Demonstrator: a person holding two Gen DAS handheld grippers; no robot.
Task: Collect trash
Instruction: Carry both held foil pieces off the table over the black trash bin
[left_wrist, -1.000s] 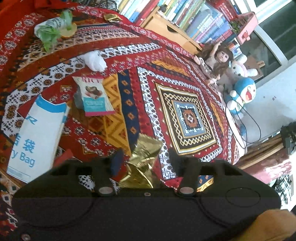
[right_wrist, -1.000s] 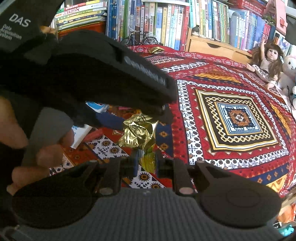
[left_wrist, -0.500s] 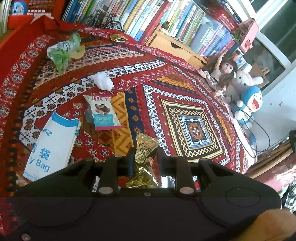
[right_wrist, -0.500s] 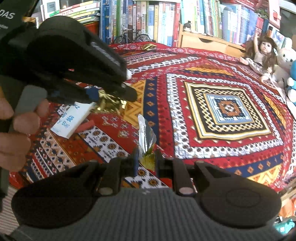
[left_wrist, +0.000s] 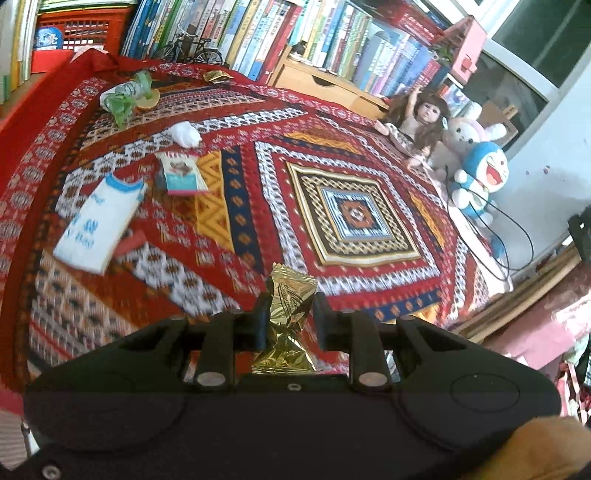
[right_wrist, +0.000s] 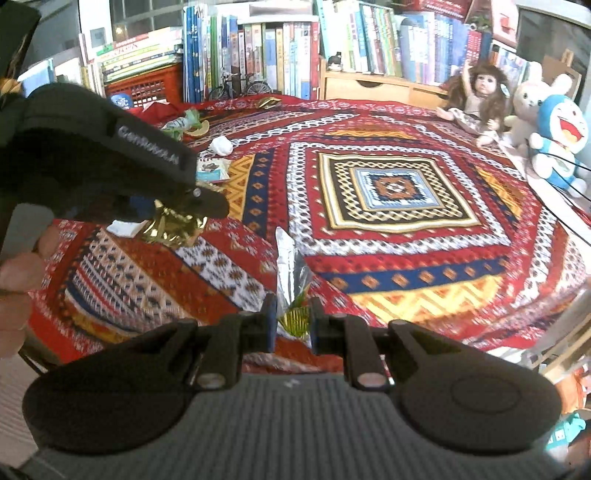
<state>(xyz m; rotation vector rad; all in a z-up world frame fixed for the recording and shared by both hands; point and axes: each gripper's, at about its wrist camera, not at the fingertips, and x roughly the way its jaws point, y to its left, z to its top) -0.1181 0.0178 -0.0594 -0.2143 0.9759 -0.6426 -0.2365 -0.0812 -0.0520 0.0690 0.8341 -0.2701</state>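
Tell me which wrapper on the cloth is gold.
The small gold wrapper at the far edge by the books; the snack packet nearer is teal and pink, the paper bag white and blue.

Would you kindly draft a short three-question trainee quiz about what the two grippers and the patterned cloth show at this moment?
1. True or false: the left gripper is empty.
2. What does the right gripper hold? A) crumpled white tissue B) silver wrapper scrap C) white paper bag
3. Fill in: the left gripper's gold wrapper is ____ the patterned cloth, not lying on it.

Key: 1 false; 2 B; 3 above.
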